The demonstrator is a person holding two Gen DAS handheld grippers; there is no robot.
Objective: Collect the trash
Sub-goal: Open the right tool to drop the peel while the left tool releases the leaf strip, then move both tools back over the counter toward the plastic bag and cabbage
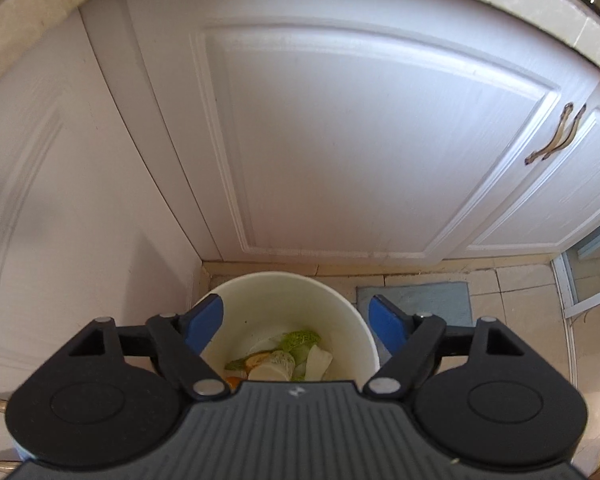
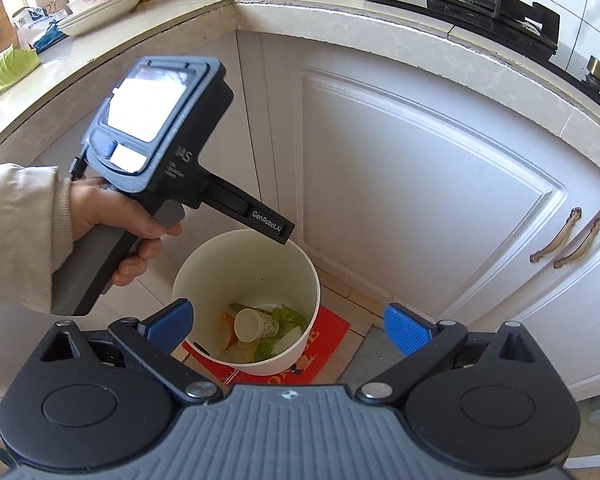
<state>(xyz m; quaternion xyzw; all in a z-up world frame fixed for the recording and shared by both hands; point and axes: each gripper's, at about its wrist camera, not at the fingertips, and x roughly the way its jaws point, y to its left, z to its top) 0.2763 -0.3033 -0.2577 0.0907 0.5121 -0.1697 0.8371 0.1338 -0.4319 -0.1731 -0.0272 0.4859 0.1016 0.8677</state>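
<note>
the white bin (image 2: 247, 300) stands on the floor in the cabinet corner, on a red sheet (image 2: 324, 336) with a grey mat (image 1: 424, 300) just beside it. inside the bin lie a paper cup (image 2: 256, 324) on its side, green leaves (image 2: 288, 316) and an orange peel (image 2: 229, 332). the left tool (image 1: 296, 320) hangs above the bin, released, its blue pads wide apart and nothing between them. the right tool (image 2: 290, 324) is above the bin too, also released and bare. the left hand (image 2: 112, 220) grips its handle beside the bin.
</note>
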